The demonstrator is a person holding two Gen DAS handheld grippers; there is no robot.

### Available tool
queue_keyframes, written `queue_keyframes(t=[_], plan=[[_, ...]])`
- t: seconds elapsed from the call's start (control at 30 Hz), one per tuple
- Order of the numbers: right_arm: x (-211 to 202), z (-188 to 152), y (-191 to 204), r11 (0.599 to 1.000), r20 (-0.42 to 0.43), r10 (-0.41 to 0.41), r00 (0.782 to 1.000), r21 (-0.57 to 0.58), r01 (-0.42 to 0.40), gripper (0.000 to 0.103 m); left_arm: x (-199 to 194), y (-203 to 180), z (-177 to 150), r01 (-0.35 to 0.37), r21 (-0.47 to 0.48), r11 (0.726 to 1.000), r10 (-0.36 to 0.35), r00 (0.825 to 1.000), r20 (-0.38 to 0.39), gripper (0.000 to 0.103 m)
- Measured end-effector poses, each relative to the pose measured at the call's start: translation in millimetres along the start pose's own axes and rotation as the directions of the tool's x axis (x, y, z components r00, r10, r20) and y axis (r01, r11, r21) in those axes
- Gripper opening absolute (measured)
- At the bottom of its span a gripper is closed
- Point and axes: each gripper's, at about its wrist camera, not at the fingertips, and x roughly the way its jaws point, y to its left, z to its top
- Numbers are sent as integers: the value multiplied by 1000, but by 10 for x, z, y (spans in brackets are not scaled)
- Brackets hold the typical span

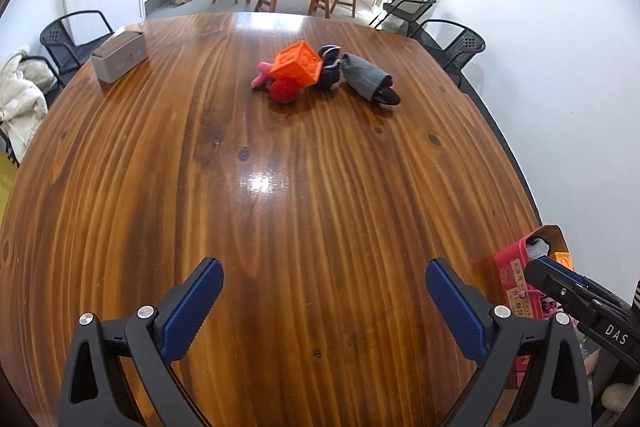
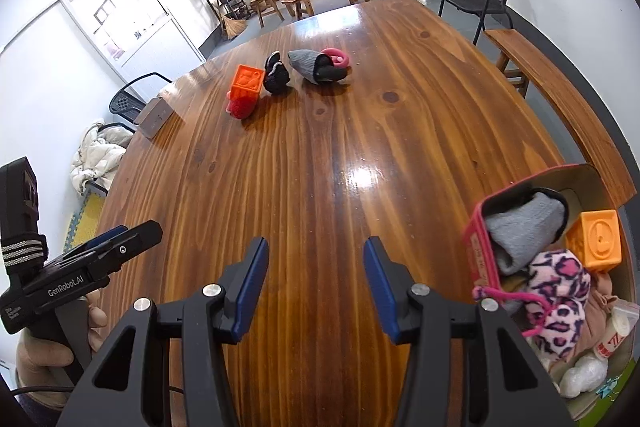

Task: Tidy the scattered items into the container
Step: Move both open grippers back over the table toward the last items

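Both grippers are hanging empty above the near part of the wooden table (image 1: 280, 187), so the step in hand looks like a reach for the next item rather than a placement. The left gripper (image 1: 324, 303) is standing with its blue pads wide apart and nothing between them; the right gripper (image 2: 316, 287) is holding its jaws partly apart, also on nothing.

The container (image 2: 576, 183), a pink-walled box at the table's near right edge, is already carrying a grey sock (image 2: 524, 227), an orange block (image 2: 600, 239), a pink leopard-print pouch (image 2: 556, 295) and some small packets.

What is waiting is a cluster well apart from both grippers, toward the far middle of the table: an orange cube (image 1: 298, 63) leaning on a red ball (image 1: 283, 90), a pink piece (image 1: 262, 75) beside them, a black bundle (image 1: 330, 67) and a grey-and-black sock roll (image 1: 370, 79).

The next move probably calls for carrying one gripper out across the table, lowering it over an outer item such as the sock roll, and closing without knocking the neighbours that touch it.
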Motion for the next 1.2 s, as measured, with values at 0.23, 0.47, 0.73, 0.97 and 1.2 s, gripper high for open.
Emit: queue_keyframes(t=[0.23, 0.47, 0.73, 0.97, 1.2], plan=[[174, 44, 220, 1000, -23, -15, 1000, -4, 15, 54, 104, 284, 123, 4, -24, 1000, -4, 1000, -10, 103], [284, 20, 245, 998, -48, -52, 998, 27, 53, 54, 305, 433, 384, 21, -21, 1000, -21, 1000, -18, 103], [450, 1, 116, 990, -85, -91, 992, 100, 99, 54, 640, 407, 748, 25, 38, 999, -24, 999, -30, 103], [633, 94, 66, 986, -102, -92, 991, 126, 105, 54, 1126, 386, 1210, -21, 77, 997, 22, 1000, -9, 103], [856, 271, 4, 984, -109, -81, 991, 147, 97, 54, 1695, 289, 1619, -101, 111, 989, 101, 995, 9, 103]])
